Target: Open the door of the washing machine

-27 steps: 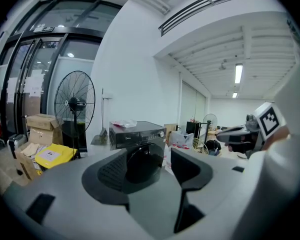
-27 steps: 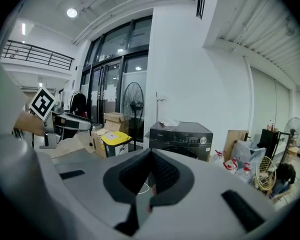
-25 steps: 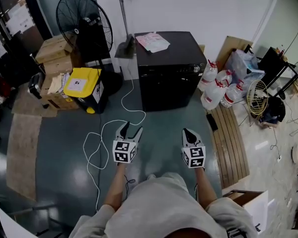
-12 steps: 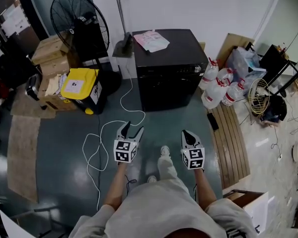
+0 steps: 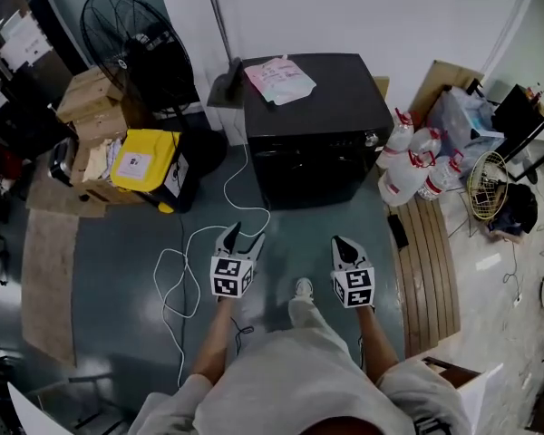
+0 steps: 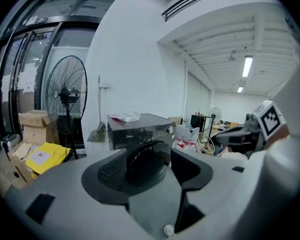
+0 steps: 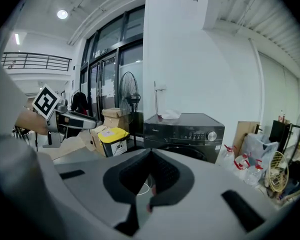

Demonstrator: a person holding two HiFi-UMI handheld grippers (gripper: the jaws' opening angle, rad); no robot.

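Nearer the washer ahead than before; left hand-held gripper spread and empty, right hand-held gripper clenched on nothing; door partly cut off.

Fan left of washing machine; bottles right.

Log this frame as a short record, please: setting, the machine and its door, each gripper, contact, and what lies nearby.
setting: indoor room, dark floor
target: black washing machine against the white wall
door: round front door, looks shut
left gripper: fingers apart, holding nothing
right gripper: fingers together, holding nothing
contact: neither gripper touches the machine; bare floor lies between
on top of machine: pink-and-white packet
nearby: fan, yellow box, white cable, plastic jugs
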